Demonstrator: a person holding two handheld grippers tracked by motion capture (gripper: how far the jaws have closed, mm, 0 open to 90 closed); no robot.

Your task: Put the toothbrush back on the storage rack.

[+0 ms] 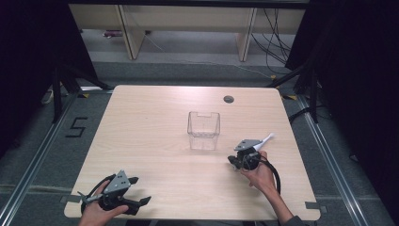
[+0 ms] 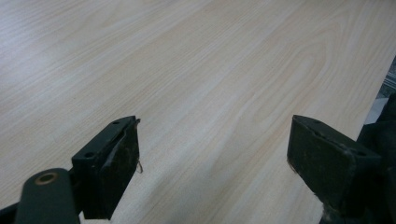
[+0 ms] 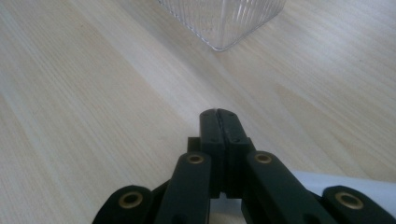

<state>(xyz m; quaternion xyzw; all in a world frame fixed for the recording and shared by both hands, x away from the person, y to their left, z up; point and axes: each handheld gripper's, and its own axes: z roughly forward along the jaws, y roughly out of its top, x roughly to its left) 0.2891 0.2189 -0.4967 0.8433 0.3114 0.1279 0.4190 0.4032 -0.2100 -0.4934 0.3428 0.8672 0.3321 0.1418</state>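
A clear ribbed plastic container (image 1: 203, 129) stands upright in the middle of the wooden table (image 1: 141, 122). Its lower corner (image 3: 224, 18) shows ahead of my right gripper (image 3: 218, 114), whose jaws are pressed together with nothing between them. A hand holds that right gripper (image 1: 233, 160) low over the table, just right of and nearer than the container. At the near left corner my left gripper (image 1: 140, 190) rests in the other hand. Its jaws stand wide apart over bare wood (image 2: 219, 154), holding nothing.
A white stick-like piece (image 1: 266, 139) juts out behind the right gripper; I cannot tell what it belongs to. A round cable hole (image 1: 228, 99) sits near the table's far edge. Dark curtains, desk legs and cables lie beyond the table.
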